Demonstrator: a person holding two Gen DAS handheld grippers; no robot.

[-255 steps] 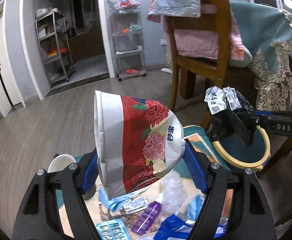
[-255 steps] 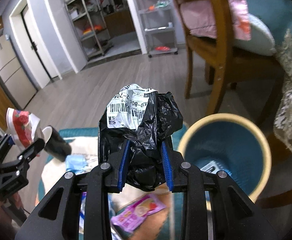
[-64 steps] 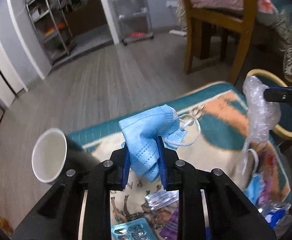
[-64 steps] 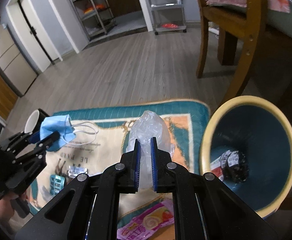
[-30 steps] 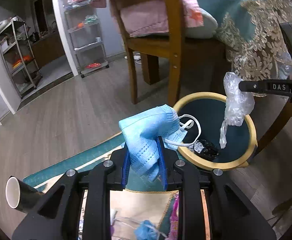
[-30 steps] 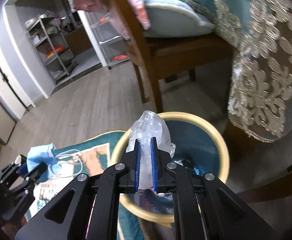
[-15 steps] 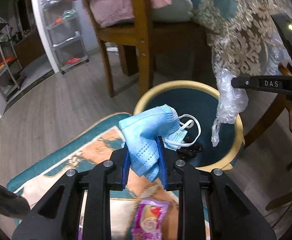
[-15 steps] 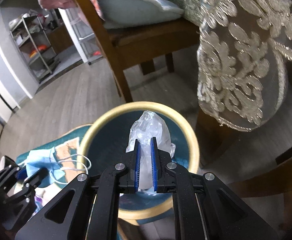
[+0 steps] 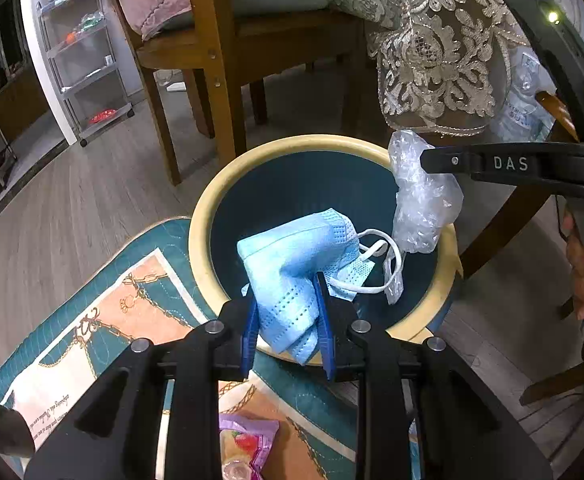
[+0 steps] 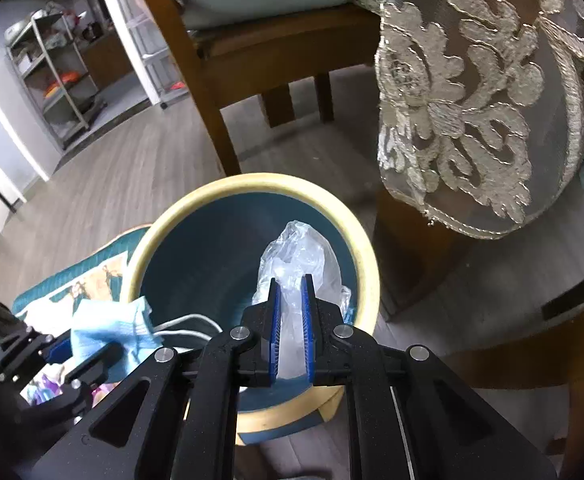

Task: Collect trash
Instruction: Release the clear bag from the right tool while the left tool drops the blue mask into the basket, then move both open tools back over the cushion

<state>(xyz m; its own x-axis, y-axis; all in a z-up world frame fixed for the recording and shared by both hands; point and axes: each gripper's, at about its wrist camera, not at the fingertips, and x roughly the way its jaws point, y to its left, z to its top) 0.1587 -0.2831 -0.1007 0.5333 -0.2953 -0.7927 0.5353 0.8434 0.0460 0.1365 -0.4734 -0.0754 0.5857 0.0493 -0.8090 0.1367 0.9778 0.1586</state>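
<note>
A wooden chair [image 9: 211,60] with a pink cushion stands on the grey plank floor [image 9: 71,200], beside a lace-edged tablecloth [image 10: 472,100] hanging at the right. On the floor lies a teal and orange patterned rug [image 9: 103,320], and at its far corner, touching it, stands a round bin [image 9: 199,240] with a cream rim and dark blue inside. The left gripper [image 9: 287,320] has its blue-padded fingers clenched on a light blue face mask [image 9: 292,264], held over the near rim of the bin, white ear loops dangling into the opening. The right gripper [image 10: 290,320] grasps a crumpled clear plastic bag [image 10: 300,256] between nearly closed fingers, above the bin's right side. A pink snack wrapper [image 9: 243,448] lies on the rug, near the left gripper.
</note>
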